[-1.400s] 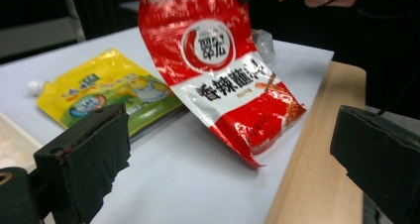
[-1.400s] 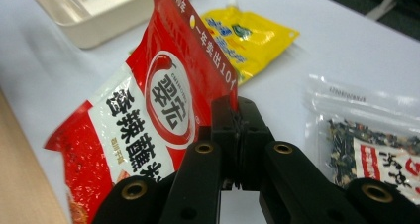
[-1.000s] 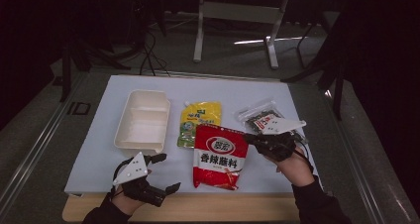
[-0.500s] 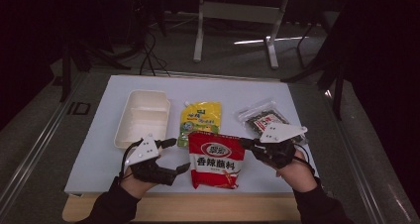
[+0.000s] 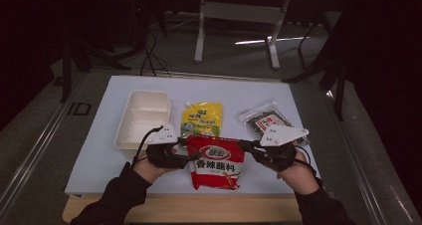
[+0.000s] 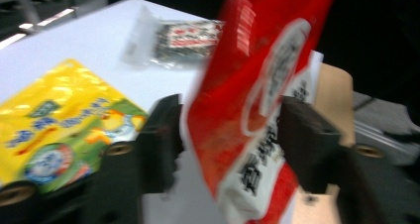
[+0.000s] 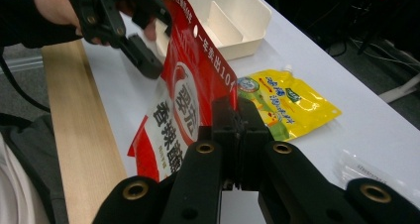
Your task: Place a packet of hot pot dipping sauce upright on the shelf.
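A red snack bag [image 5: 216,163] with white lettering is lifted at its top edge over the near part of the white table [image 5: 99,155]. My right gripper [image 5: 246,146] is shut on the bag's top right corner; in the right gripper view its jaws [image 7: 236,110] pinch the red film [image 7: 183,100]. My left gripper [image 5: 186,150] is at the bag's top left corner. Its jaws have just been closing, and in the left gripper view the bag [image 6: 257,85] stands between them [image 6: 228,130] with a gap still showing, so it is open.
A white two-compartment food box [image 5: 142,118] sits at the left. A yellow sauce pouch [image 5: 201,118] lies behind the red bag, and a clear packet of dark contents [image 5: 266,119] lies at the right. A wooden strip [image 5: 199,212] runs along the front edge.
My left gripper has moved right and up from the table's front left to the bag's top left corner, and its jaws have narrowed. The bag's top edge has risen.
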`<state>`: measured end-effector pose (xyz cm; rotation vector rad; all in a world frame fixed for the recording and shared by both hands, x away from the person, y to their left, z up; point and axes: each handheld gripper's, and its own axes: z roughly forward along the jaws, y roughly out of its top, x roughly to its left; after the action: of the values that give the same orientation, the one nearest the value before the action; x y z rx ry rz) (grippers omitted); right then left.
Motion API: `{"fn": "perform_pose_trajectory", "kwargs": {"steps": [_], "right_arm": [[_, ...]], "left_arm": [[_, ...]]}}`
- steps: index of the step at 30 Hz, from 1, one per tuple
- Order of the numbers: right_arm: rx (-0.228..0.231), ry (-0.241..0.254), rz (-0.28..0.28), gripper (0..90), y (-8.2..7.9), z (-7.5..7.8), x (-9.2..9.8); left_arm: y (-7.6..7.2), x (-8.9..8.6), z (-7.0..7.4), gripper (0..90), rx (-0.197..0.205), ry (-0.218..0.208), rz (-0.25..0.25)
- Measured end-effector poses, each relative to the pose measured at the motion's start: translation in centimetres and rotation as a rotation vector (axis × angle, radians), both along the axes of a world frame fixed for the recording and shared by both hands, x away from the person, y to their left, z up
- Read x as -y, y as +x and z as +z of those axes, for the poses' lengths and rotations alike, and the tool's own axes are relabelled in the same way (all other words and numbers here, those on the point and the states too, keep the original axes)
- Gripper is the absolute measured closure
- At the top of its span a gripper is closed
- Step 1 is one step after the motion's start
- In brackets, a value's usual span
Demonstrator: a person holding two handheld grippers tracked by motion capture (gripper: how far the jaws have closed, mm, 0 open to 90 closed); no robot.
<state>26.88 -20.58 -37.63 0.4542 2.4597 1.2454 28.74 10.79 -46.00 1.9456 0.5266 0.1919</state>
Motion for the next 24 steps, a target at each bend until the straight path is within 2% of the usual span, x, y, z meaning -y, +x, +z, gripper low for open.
{"fn": "perform_pose_trajectory", "kwargs": {"steps": [2,5,10,11,12,18,21,24], "right_arm": [[-0.002,0.001,-0.003,89.2,0.0,0.0,0.0],[-0.016,0.016,-0.002,89.2,0.2,-0.1,0.2],[-0.011,0.007,-0.013,89.2,0.1,-0.2,0.3],[-0.016,0.014,-0.01,89.2,0.2,-0.2,0.4],[-0.017,0.013,-0.015,89.2,0.2,-0.3,0.5],[-0.017,0.019,-0.019,89.1,0.2,-0.3,0.8],[-0.039,0.032,-0.021,88.3,0.2,0.0,1.0],[-0.046,0.05,-0.036,80.4,0.3,0.0,1.1]], "left_arm": [[-0.2,0.1,-0.2,54.9,0.007,-0.001,-0.01],[-0.1,0.0,-0.2,65.8,-0.005,-0.016,-0.031],[-0.2,-0.1,-0.2,82.2,-0.002,-0.006,-0.063],[-0.1,-0.1,-0.2,85.8,-0.008,-0.013,-0.085],[-0.2,-0.1,-0.2,88.3,0.002,-0.014,-0.089],[-0.7,-0.1,0.2,90.0,0.016,-0.014,-0.12],[-1.1,0.0,0.4,90.0,0.015,-0.026,-0.143],[-1.3,0.1,0.8,90.0,0.013,-0.039,-0.163]]}}
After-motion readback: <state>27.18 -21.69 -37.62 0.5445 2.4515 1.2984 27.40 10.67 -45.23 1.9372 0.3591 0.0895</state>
